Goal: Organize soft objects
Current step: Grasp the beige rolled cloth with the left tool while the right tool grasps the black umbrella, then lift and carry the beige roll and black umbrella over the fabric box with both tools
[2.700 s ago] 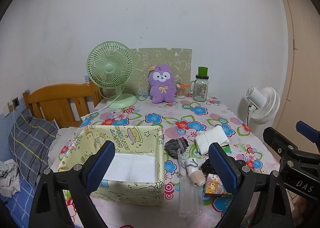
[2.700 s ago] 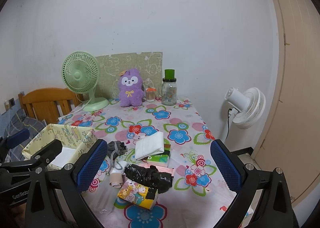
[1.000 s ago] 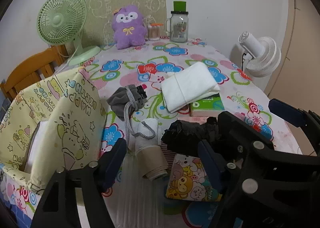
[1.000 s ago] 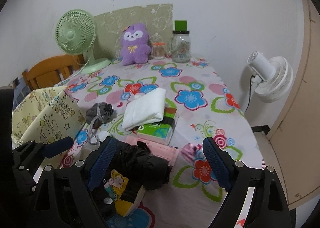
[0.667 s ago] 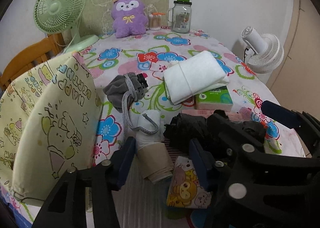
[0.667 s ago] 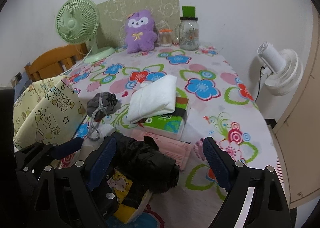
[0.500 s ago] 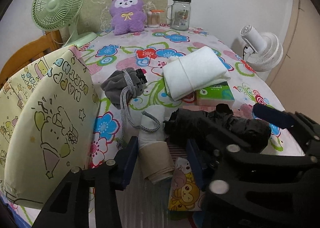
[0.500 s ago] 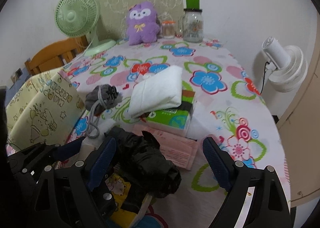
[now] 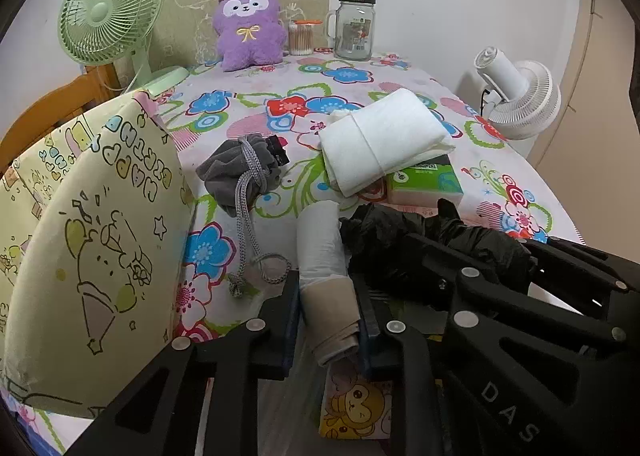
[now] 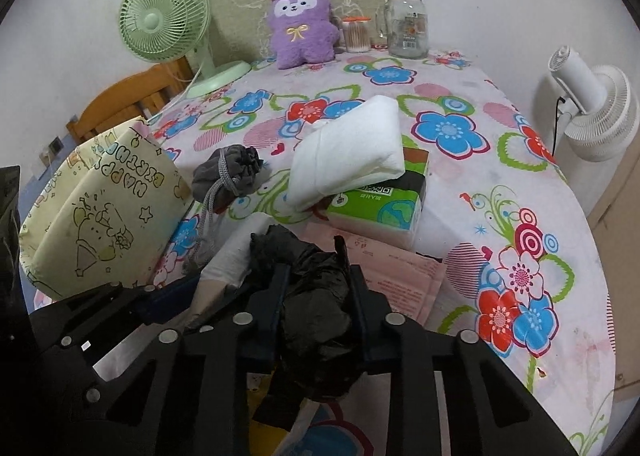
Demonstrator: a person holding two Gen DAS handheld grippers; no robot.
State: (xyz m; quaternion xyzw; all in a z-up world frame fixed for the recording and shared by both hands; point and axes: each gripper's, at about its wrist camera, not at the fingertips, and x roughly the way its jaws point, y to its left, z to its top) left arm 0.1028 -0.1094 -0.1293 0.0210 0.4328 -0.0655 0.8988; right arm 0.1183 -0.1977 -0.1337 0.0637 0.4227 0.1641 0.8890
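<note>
Both tools busy at once here. Left tool (image 9: 329, 310) clamped tight on the beige end of a white-and-beige roll (image 9: 325, 256), pads squeezing it from both sides, low on the bench (image 9: 400, 68) near the front edge. Right tool (image 10: 316, 288) pinched shut on a crumpled black plastic bag (image 10: 316, 296), bunched up between the pads and bulging out above and below. Probably grabbing near the middle of each thing so nothing flops out on the lift.

Yellow cartoon-print fabric box (image 9: 92, 240) parked just to the left of the roll, open side up, so likely the drop spot for the soft stuff. Short trip that way, which is presumably why it sits so close.

Still loose on the bench: grey drawstring pouch (image 9: 240, 168) with its cord trailing toward the left tool, folded white cloth (image 9: 384, 140) resting on top of a green tissue pack (image 9: 424, 184), pink flat packet (image 10: 400, 276) under the bag's far edge, cartoon monkey packet (image 9: 356, 408) right below the roll.

Purple plush (image 9: 248, 24) way at the back by the wall, upright, well apart from everything.

Nothing lifted clear yet as far as can be told.
</note>
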